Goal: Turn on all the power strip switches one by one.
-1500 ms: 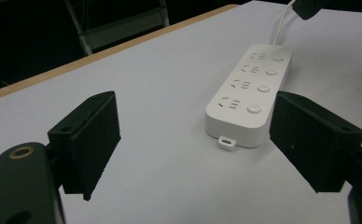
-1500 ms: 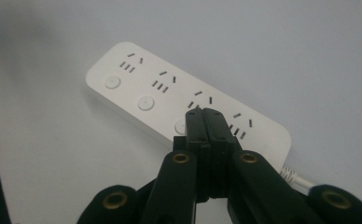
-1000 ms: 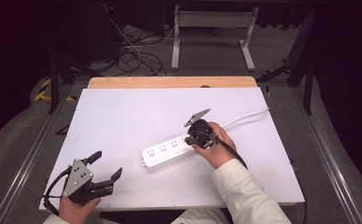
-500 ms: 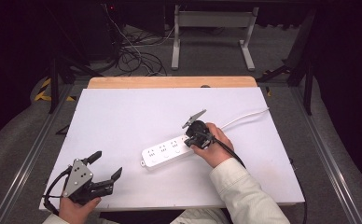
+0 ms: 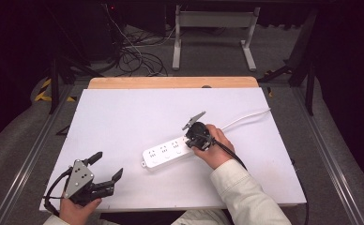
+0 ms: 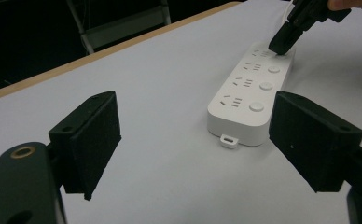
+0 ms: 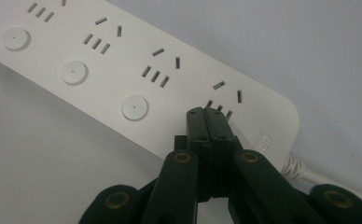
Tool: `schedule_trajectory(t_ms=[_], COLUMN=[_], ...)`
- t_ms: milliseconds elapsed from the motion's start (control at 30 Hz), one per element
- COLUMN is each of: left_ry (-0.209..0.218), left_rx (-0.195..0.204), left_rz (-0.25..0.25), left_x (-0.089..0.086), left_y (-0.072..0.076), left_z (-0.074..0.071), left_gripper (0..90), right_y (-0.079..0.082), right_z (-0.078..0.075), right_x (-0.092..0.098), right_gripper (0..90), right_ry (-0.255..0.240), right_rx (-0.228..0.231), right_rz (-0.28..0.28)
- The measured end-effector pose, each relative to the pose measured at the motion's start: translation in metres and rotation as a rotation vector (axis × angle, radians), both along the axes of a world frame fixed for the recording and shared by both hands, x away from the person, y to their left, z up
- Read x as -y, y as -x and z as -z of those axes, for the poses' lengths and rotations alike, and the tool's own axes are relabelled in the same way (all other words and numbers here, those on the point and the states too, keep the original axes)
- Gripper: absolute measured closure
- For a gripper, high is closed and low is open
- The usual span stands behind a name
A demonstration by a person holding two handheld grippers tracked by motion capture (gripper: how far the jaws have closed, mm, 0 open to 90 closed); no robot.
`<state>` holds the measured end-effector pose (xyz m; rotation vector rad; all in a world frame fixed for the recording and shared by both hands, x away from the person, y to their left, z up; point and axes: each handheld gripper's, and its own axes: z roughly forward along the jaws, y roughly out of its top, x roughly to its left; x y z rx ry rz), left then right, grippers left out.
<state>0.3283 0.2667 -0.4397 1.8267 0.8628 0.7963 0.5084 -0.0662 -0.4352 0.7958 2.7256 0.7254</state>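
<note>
Now my right gripper [image 7: 210,122], jaws pressed together and empty, sits on the power strip [image 5: 167,153] at its cord-end button, so pressing straight down seems next, while my left gripper [image 5: 106,175] waits open, well apart from the strip.

Bright overhead light is washing my white table [image 5: 124,117] evenly, while the room beyond my grippers is sitting dark. Under my right gripper [image 7: 210,113] the power strip [image 7: 123,70] is looking sharp; my left gripper [image 6: 193,140] is blurring softly up close.
</note>
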Motion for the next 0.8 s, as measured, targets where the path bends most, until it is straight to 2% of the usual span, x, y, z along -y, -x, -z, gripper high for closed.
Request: schedule_trajectory(t_ms=[433,533,800], left_ry=[0.002,0.003,0.002], left_rx=[0.001,-0.002,-0.001], left_rz=[-0.003,-0.002,0.001], left_x=[0.0008,0.001,-0.0002], left_y=[0.0002,0.0003,0.0004], left_z=[0.0002,0.0004,-0.0001], left_gripper=[17.0,17.0,17.0], right_y=[-0.0005,0.0015,0.0014], right_z=[0.0023,0.0025,0.0034], right_x=[0.0015,-0.0003,-0.0024], right_gripper=[90.0,90.0,90.0], right_ry=[-0.022,-0.002,0.009], right_rx=[-0.017,-0.001,-0.006], right_rz=[0.027,0.023,0.034])
